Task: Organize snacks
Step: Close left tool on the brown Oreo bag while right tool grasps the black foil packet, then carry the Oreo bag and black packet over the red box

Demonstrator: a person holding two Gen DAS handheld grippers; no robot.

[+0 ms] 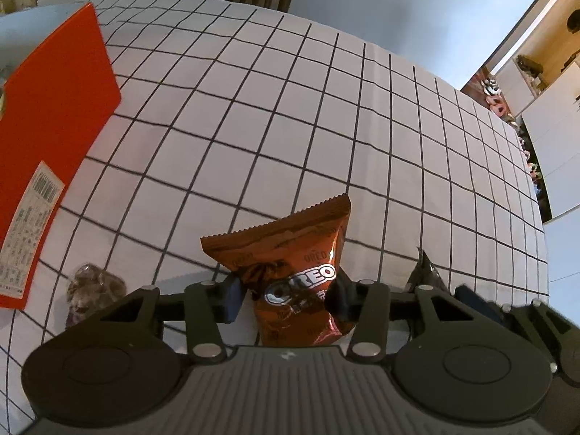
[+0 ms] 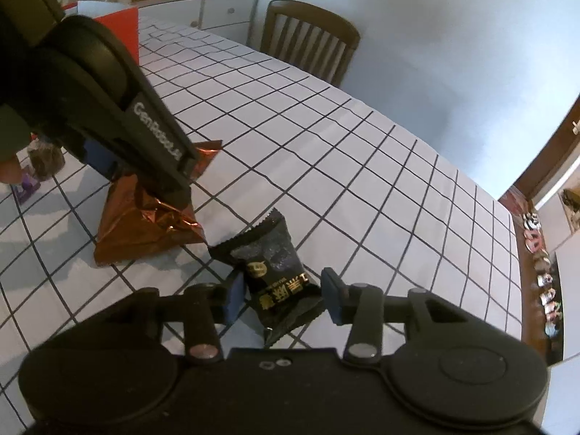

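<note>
On the checked table [image 1: 290,108], an Oreo pack [image 1: 293,275] is clamped by the left claw [image 1: 286,297], while a black packet [image 2: 275,275] is bracketed, perhaps touched, by the part-closed right claw [image 2: 281,295].

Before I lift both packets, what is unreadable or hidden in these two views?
- Left wrist view: clear-wrapped dark snack, lower part behind left hand-held gripper; contents unclear.
- Right wrist view: shiny brown Oreo packet, front hidden.
- Black foil packet: small print illegible.
</note>
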